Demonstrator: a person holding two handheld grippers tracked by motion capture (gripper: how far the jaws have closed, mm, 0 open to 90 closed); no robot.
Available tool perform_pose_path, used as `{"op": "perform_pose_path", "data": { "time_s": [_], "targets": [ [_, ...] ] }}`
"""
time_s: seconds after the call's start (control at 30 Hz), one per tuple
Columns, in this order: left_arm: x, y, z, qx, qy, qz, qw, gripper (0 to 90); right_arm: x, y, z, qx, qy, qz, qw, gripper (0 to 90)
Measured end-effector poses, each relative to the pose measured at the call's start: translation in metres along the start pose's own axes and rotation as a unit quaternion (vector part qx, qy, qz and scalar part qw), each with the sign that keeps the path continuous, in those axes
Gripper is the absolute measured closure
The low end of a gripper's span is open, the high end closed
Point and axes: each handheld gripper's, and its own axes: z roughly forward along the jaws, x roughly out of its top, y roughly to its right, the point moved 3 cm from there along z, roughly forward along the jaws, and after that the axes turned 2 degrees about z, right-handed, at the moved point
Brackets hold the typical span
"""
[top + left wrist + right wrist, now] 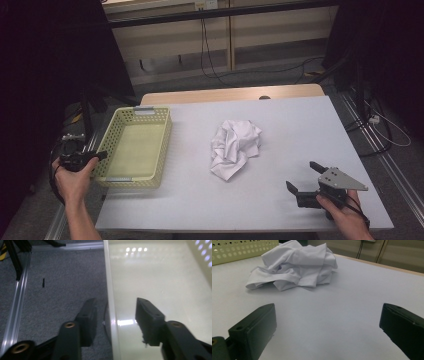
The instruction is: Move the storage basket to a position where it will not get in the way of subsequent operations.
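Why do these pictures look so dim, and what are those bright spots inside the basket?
High view: dim room, black corners, table evenly lit. Left gripper view: glare patches and dots of light through the wall holes on the basket floor. Right gripper view: jaws blurred close up, crumpled white cloth sharper.

The basket (134,148) looks like pale yellow plastic — perforated walls, a glossy floor catching light. The cloth (235,146) is white fabric, soft and creased. The table (300,135) is smooth and matt; both grippers' jaws — matt black.
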Motion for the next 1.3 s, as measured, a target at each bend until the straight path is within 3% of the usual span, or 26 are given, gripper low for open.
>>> {"op": "perform_pose_path", "data": {
  "time_s": [0.03, 0.07, 0.1, 0.13, 0.5, 1.3],
  "targets": [
    [-0.001, -0.002, -0.0002, -0.002, -0.014, 0.015, 0.9998, 58.3, 0.0, 0.0, -0.0001, 0.0, 0.0, 0.0, 1.0, 0.5],
    [-0.0013, -0.0006, 0.0018, -0.001, -0.008, 0.003, 1.0, 60.1, 0.0, -0.0001, -0.0003, 0.0, 0.0, 0.0, 1.0, 0.5],
    [-0.0019, -0.0022, 0.0012, -0.002, -0.014, 0.012, 0.9998, 62.1, 0.0, -0.0001, -0.0006, 0.0, 0.001, -0.001, 1.0, 0.5],
    [-0.002, -0.0016, 0.0016, -0.001, -0.008, 0.0, 1.0, 64.4, -0.0001, -0.0001, -0.0009, 0.0, 0.001, -0.001, 1.0, 0.5],
    [-0.004, -0.0036, 0.0, -0.004, -0.019, 0.001, 0.9998, 82.1, -0.0004, 0.0, -0.0009, -0.001, 0.0, -0.001, 1.0, 0.5],
    [-0.0062, -0.0019, -0.0007, 0.001, -0.035, 0.027, 0.999, 83.1, -0.0007, 0.0007, -0.0025, -0.003, 0.001, 0.0, 1.0, 0.5]
  ]
}}
